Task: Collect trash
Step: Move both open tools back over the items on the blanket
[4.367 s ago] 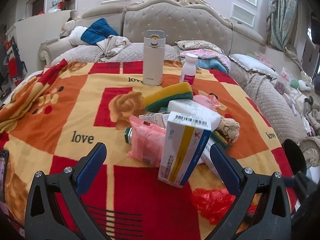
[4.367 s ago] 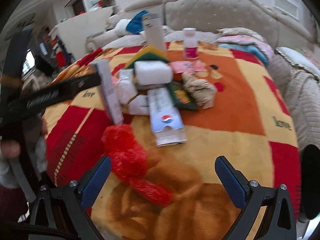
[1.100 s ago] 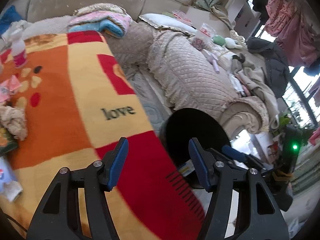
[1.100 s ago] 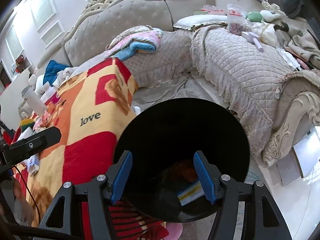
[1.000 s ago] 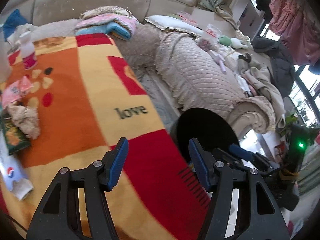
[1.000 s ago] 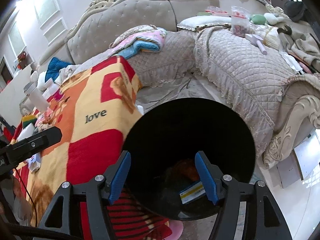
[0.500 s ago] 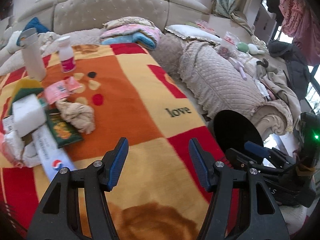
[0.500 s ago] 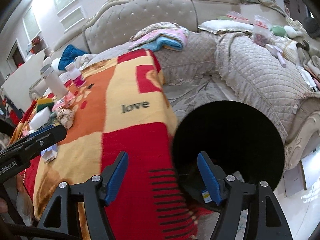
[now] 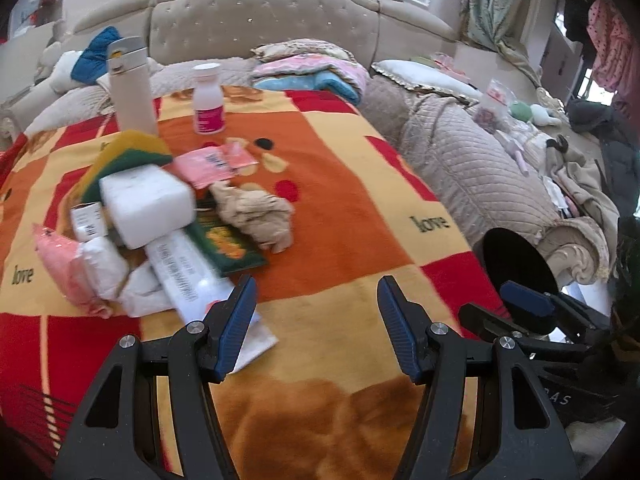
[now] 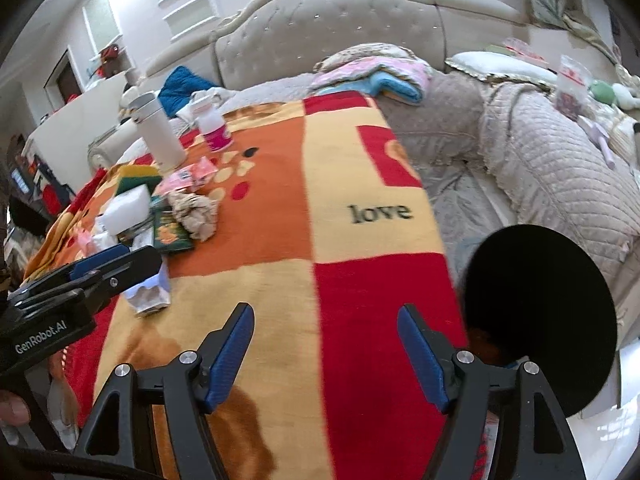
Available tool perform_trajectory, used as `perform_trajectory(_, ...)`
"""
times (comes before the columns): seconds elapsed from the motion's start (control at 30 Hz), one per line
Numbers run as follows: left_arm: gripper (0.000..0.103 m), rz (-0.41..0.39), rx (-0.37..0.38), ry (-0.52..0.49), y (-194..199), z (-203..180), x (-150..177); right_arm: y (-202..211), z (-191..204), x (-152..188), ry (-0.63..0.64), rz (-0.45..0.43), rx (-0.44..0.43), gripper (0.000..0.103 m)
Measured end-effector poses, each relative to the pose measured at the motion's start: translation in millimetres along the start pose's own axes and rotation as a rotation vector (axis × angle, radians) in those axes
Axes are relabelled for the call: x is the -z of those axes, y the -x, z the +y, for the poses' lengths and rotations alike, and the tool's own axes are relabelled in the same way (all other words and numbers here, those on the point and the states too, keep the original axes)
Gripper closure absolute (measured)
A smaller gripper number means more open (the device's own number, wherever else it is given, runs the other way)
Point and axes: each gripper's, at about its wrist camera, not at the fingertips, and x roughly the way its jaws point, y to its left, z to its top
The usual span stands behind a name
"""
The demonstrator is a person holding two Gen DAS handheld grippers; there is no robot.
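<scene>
1. Two empty grippers: the left gripper (image 9: 312, 300) is held half open, while the right gripper (image 10: 324, 332) is opening.
2. Trash pile (image 9: 168, 216) lies far left; bin (image 10: 540, 320) right.
3. One piece should be approached squarely.

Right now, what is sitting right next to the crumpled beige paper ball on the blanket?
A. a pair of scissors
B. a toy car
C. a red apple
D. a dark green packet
D: the dark green packet lies flat on the blanket, tucked against the near left side of the crumpled beige paper ball in the left wrist view.
</scene>
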Motion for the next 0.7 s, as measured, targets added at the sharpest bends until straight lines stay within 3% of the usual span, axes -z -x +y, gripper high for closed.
perform_trajectory(0.7, 0.042, 0.016, -0.157, 0.166, 34.4, 142.7, 24.8, -47.4, 117.7, -4.8, 0.17, 0.086, -0.185, 0.028)
